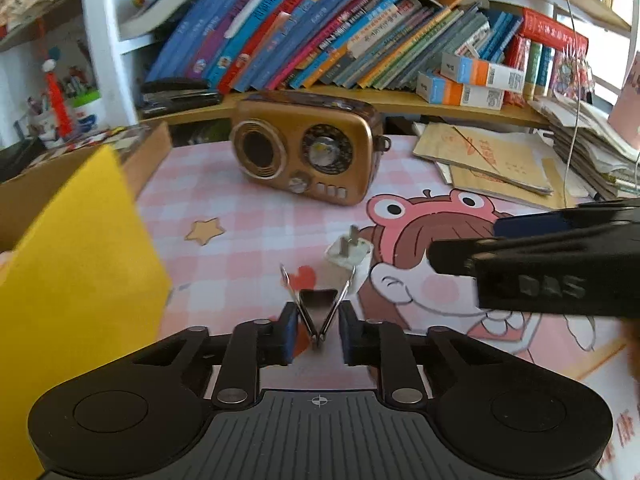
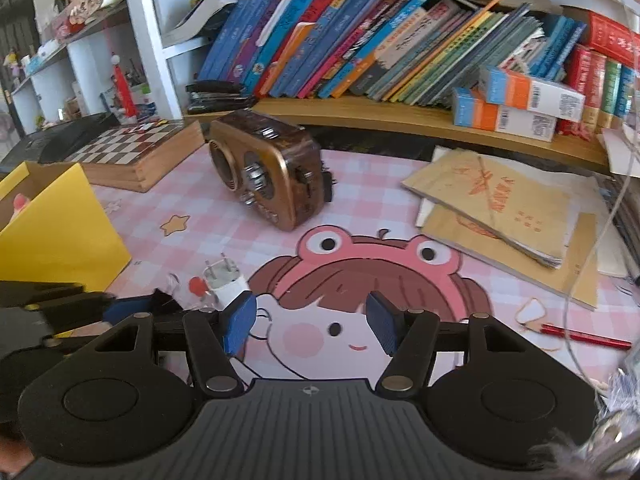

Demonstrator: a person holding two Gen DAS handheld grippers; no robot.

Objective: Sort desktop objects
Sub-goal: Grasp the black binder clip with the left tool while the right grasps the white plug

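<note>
Meanwhile, left gripper (image 1: 318, 330) around binder clip (image 1: 318, 312), right gripper (image 2: 310, 320) agape, yellow box (image 2: 60, 224) alongside.

We can read only "DAS", in pale raised letters on the black body of the right tongs (image 1: 436, 258) in the left wrist view. The print on the book spines (image 2: 360, 40) and cartons (image 2: 532, 98) is too blurred for us.

1 radio (image 1: 306, 156), 1 plug (image 1: 349, 255), 1 clip (image 1: 316, 312).
</note>
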